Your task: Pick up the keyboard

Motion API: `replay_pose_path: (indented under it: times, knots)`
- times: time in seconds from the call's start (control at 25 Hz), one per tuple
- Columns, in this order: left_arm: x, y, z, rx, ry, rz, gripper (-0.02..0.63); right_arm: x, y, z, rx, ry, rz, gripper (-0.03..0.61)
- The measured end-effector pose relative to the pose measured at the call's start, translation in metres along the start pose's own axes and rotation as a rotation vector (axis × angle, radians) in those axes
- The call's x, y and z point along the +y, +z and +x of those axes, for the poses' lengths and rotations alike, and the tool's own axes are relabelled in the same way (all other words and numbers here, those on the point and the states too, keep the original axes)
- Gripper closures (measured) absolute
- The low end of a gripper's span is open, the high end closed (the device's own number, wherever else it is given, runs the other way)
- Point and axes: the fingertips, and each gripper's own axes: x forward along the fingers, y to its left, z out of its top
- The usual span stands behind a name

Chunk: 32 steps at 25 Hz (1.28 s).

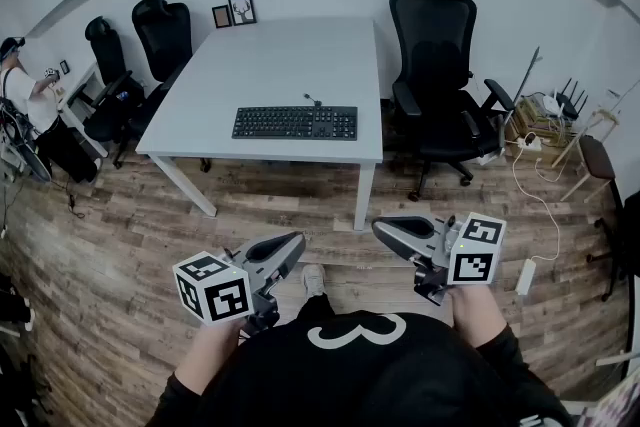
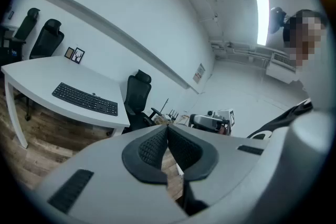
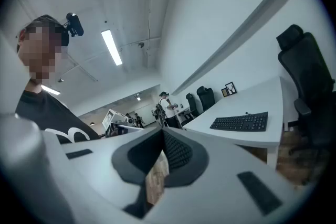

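Note:
A black keyboard (image 1: 295,123) lies flat near the front edge of a white table (image 1: 270,65), its cable running back from its far edge. It also shows in the left gripper view as the keyboard (image 2: 85,98) and in the right gripper view as the keyboard (image 3: 240,122). My left gripper (image 1: 298,242) and right gripper (image 1: 379,228) are held close to the body, well short of the table, tips turned toward each other. Both are shut with nothing between the pads (image 2: 168,128) (image 3: 161,132).
A black office chair (image 1: 440,65) stands at the table's right end, and two more chairs (image 1: 165,35) at its left. Two small picture frames (image 1: 233,12) stand at the table's back edge. A cable and power strip (image 1: 527,270) lie on the wooden floor at the right. A person (image 1: 20,85) is at the far left.

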Motion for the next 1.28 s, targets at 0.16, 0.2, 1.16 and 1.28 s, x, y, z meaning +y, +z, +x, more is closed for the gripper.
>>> replay_pose_path:
  times: [0.16, 0.2, 1.16, 1.28]
  knots:
    - [0.004, 0.001, 0.003, -0.001, 0.003, 0.001, 0.600, -0.006, -0.002, -0.001, 0.006, -0.011, 0.003, 0.571]
    - [0.005, 0.002, 0.004, -0.001, -0.001, 0.000, 0.601, -0.009, -0.002, 0.000, 0.008, -0.016, 0.003, 0.571]
    - [0.162, 0.089, 0.079, -0.017, -0.048, -0.111, 0.600, -0.172, 0.053, 0.084, 0.006, -0.129, 0.105, 0.569]
    - [0.193, 0.107, 0.094, -0.001, -0.040, -0.119, 0.600, -0.203, 0.061, 0.099, 0.021, -0.153, 0.125, 0.568]
